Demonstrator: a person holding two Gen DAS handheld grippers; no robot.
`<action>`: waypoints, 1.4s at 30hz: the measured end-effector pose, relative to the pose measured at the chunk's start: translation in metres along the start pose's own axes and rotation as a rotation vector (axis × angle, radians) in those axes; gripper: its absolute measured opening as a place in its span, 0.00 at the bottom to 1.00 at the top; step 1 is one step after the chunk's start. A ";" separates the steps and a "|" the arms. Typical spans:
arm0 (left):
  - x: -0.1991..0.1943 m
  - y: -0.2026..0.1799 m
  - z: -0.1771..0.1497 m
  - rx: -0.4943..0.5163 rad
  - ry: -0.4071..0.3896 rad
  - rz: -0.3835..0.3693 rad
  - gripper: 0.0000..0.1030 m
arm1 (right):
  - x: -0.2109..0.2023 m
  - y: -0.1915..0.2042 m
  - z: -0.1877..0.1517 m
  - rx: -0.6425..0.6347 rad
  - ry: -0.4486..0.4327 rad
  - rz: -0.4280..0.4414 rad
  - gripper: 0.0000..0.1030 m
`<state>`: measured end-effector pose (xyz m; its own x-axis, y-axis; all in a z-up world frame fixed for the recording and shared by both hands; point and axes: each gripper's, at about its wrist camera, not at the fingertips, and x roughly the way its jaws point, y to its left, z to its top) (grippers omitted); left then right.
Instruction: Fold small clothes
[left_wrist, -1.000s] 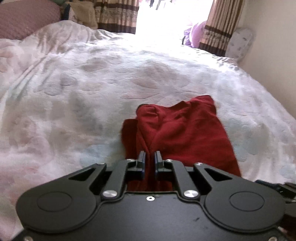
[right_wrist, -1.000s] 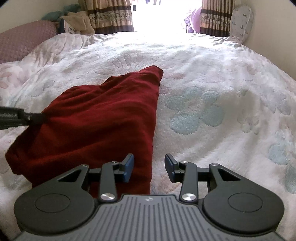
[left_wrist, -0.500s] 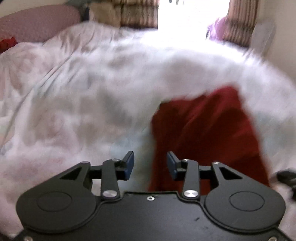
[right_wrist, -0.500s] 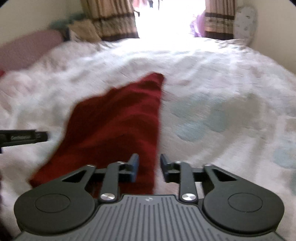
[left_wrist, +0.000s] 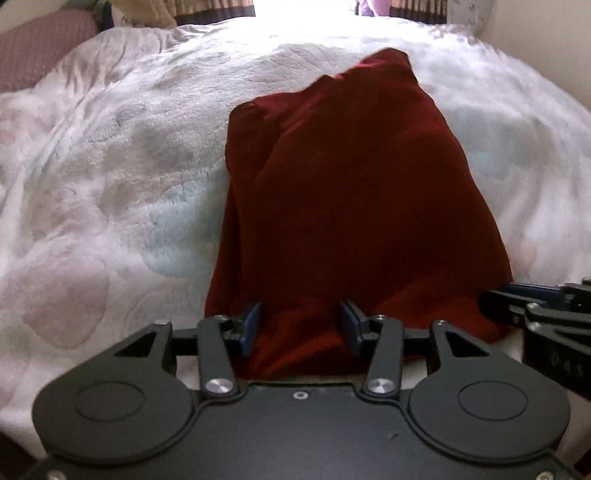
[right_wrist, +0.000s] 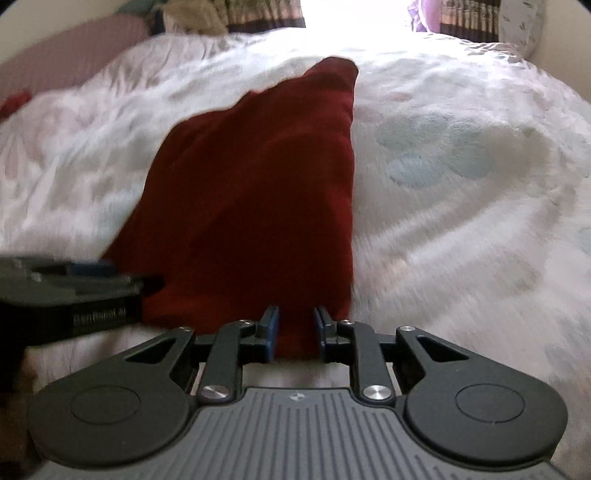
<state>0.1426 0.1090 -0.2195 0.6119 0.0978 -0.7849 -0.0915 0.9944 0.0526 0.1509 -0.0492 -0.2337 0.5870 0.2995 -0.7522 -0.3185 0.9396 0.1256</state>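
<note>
Plush bedspread (left_wrist: 110, 184), white with pale blue and pink flower shapes pressed into a deep fleecy pile, covers the bed from near edge to far edge.

Near edge: left gripper (left_wrist: 299, 326), black plastic with blue pads, jaws set wide, both fingers low over the near hem of the red garment (left_wrist: 351, 192); cloth bunches up between the pads but is not pinched. One second ago these jaws were nearly closed on the hem; half a second ago they were open and left of the cloth.

Right gripper (right_wrist: 295, 330), same build on a ribbed grey body, jaws at a narrow gap, the garment's near right corner lying between the pads; whether the pads touch the fabric is not clear. The gap was wider a second ago and sat right of the cloth edge.

Each gripper shows at the edge of the other's view, close beside the hem.

Middle: garment is dark red, soft matte knit, a long folded panel tapering to a point toward the far edge, with a thicker fold along its left side. It now fills more of both views than before.

Far edge: maroon pillow (left_wrist: 40, 48) at the far left corner, striped curtains (right_wrist: 469, 18) around a bright window; right view blurred.
</note>
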 end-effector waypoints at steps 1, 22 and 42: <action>-0.003 -0.001 -0.002 0.003 0.007 0.002 0.46 | -0.002 0.000 -0.002 0.000 0.013 -0.003 0.24; 0.070 0.031 0.129 -0.215 -0.289 -0.011 0.51 | 0.082 -0.012 0.139 0.118 -0.353 -0.014 0.25; 0.090 0.086 0.152 -0.164 -0.177 -0.035 0.63 | 0.071 -0.049 0.125 0.168 -0.303 -0.100 0.26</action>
<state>0.3094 0.2095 -0.1917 0.7437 0.0836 -0.6633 -0.1854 0.9790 -0.0845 0.3013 -0.0533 -0.2126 0.8110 0.2163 -0.5436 -0.1363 0.9734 0.1840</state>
